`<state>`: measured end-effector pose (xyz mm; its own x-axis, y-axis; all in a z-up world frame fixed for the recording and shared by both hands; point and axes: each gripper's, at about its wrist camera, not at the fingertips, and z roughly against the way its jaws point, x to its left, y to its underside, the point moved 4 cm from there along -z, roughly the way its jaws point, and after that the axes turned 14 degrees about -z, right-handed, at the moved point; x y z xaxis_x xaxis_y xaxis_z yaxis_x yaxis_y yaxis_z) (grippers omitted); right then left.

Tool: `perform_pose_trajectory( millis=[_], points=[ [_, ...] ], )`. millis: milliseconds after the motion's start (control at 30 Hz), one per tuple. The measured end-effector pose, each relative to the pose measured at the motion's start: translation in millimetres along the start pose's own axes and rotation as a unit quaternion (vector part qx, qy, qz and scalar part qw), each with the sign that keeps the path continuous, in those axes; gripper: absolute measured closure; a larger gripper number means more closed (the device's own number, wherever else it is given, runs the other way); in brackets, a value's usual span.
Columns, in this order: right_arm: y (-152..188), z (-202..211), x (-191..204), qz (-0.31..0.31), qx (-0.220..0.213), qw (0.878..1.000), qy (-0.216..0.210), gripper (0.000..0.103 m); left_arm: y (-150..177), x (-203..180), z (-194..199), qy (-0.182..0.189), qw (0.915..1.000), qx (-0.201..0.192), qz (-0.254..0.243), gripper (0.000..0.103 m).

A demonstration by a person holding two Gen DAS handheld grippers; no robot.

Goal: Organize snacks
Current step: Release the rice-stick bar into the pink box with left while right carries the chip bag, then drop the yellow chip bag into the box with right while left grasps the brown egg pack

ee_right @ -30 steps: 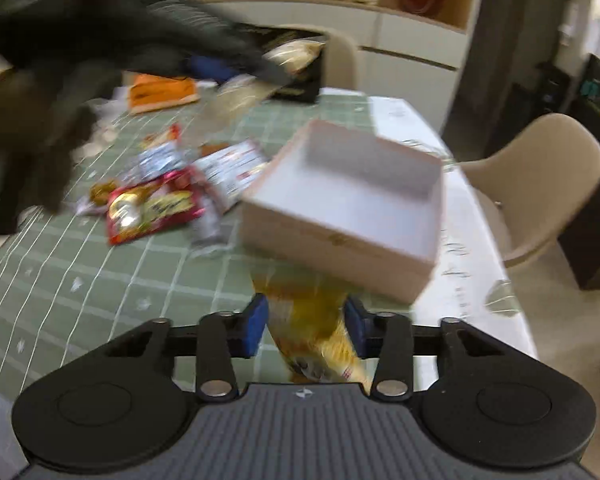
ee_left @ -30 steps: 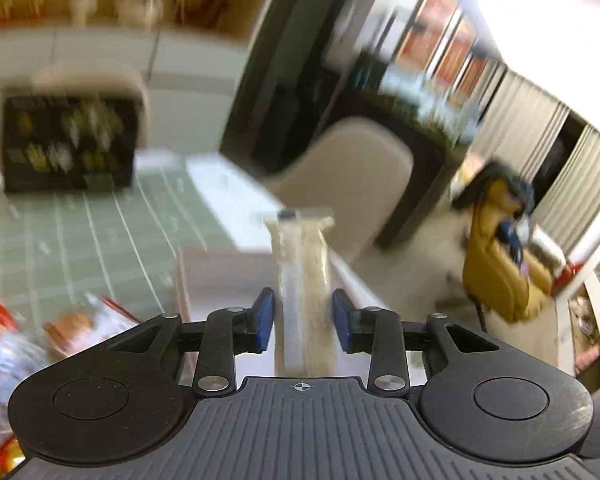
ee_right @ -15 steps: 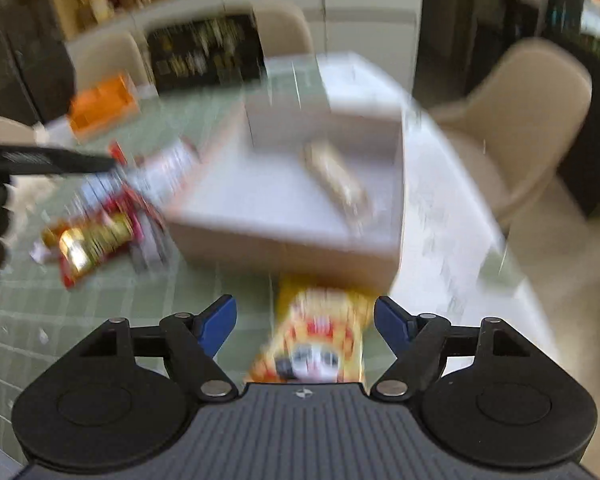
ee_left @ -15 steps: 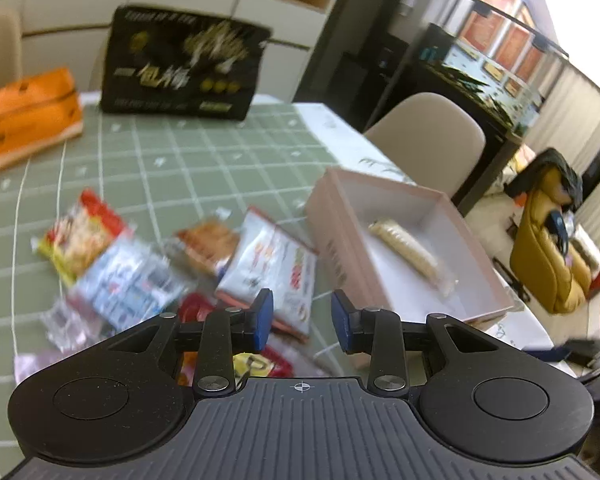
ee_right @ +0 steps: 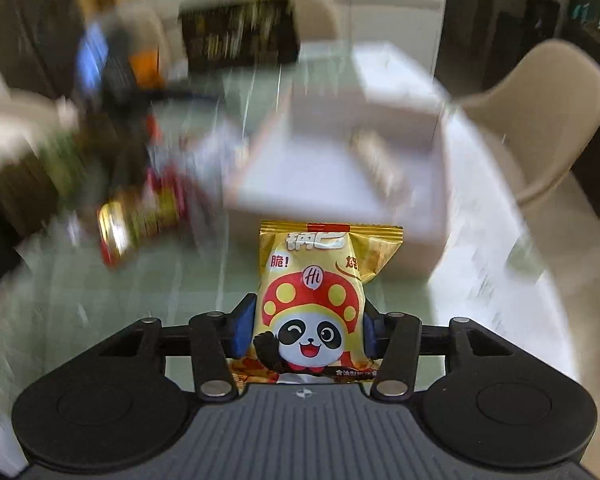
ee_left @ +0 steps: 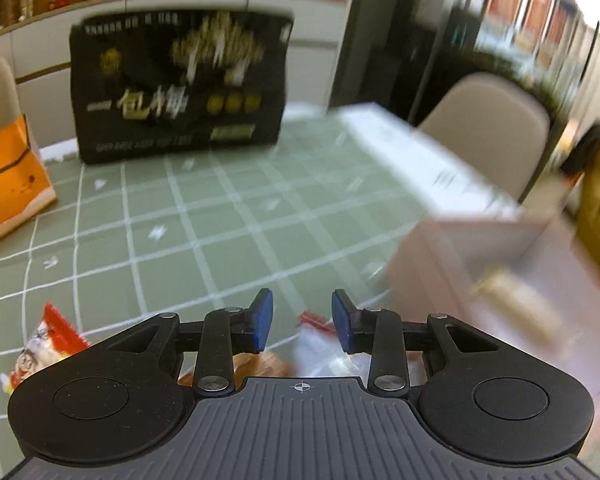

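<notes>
My right gripper is shut on a yellow panda snack packet, held upright above the table in front of the pale open box. A pale wrapped snack bar lies inside the box. My left gripper is open and empty, low over loose snack packets. The box with the bar is to its right. A red and white packet lies at the left. More loose packets show blurred at the left in the right wrist view.
A black printed box stands at the table's far edge, an orange bag at the left. A beige chair stands beyond the right table edge. The green checked tablecloth covers the table.
My left gripper let the pale bar go into the box and swung back left over the loose packets. My right gripper opened, then closed on the panda packet and lifted it upright.
</notes>
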<state>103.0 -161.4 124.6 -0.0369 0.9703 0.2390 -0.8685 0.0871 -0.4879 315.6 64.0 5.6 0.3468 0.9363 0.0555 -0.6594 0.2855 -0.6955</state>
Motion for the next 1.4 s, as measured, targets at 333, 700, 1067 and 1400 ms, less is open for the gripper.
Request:
perform_pose_trajectory(
  millis=[333,700,1067,1400],
  points=[
    [-88.0,-44.1,22.5,-0.027,-0.069,0.997,-0.018,0.027,93.7,-15.3,75.6,0.065,0.9889,0.012,-0.133,0.067],
    [23.1,-125.2,119.9,0.123,0.051,0.987,-0.092,0.026,168.5,10.2,173.9,0.082,0.9935,-0.031,0.073,0.067],
    [76.8,-120.5,95.1,0.163,0.048,0.985,-0.022,0.023,231.0,48.0,248.8,-0.088,0.9817,-0.004,0.169,0.067],
    [96.5,-80.3,27.0,0.070,0.030,0.997,0.012,0.023,223.2,-20.6,226.2,0.013,0.9924,0.004,0.122,0.053]
  ],
)
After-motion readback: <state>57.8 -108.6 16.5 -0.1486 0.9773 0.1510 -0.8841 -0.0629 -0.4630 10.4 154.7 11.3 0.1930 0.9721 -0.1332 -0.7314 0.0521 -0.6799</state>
